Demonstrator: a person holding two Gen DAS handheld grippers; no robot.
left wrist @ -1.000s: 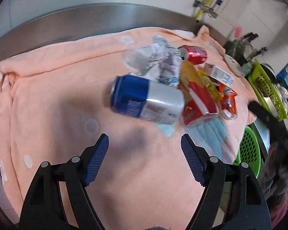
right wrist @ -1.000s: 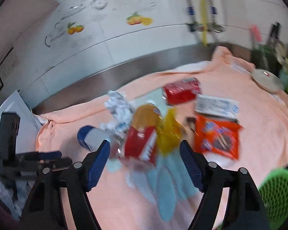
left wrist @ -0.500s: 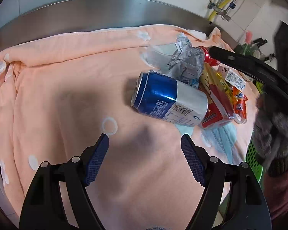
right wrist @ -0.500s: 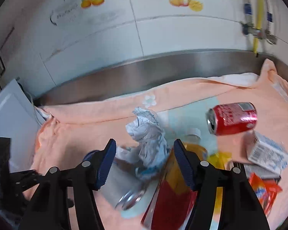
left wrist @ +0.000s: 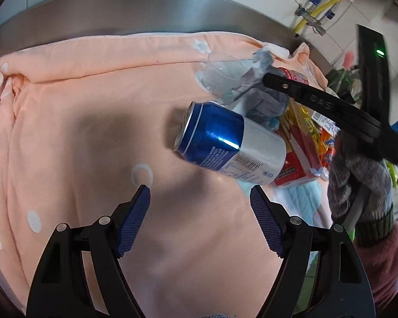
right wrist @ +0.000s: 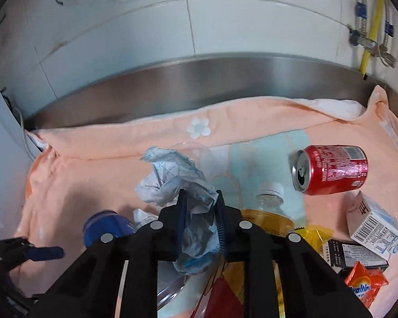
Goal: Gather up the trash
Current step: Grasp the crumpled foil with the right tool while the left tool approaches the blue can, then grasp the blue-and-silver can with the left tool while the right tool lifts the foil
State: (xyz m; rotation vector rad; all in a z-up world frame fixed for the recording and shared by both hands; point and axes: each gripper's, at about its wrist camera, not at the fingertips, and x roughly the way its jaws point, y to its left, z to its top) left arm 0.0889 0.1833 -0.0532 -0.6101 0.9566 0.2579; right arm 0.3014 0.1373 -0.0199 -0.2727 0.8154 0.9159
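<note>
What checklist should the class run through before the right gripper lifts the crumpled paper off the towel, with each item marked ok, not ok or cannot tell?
1. Right gripper shut on the crumpled paper: ok.
2. Paper seated deep between the pads, not just at the tips: ok, it bulges on both sides of them.
3. Paper free of the clear plastic cup beside it: cannot tell.
4. Left gripper open and holding nothing: ok.
5. Blue and silver can lying in front of the left gripper, ready as the next pick: ok.
6. Green basket to drop the trash into: cannot tell, only an edge shows.
</note>
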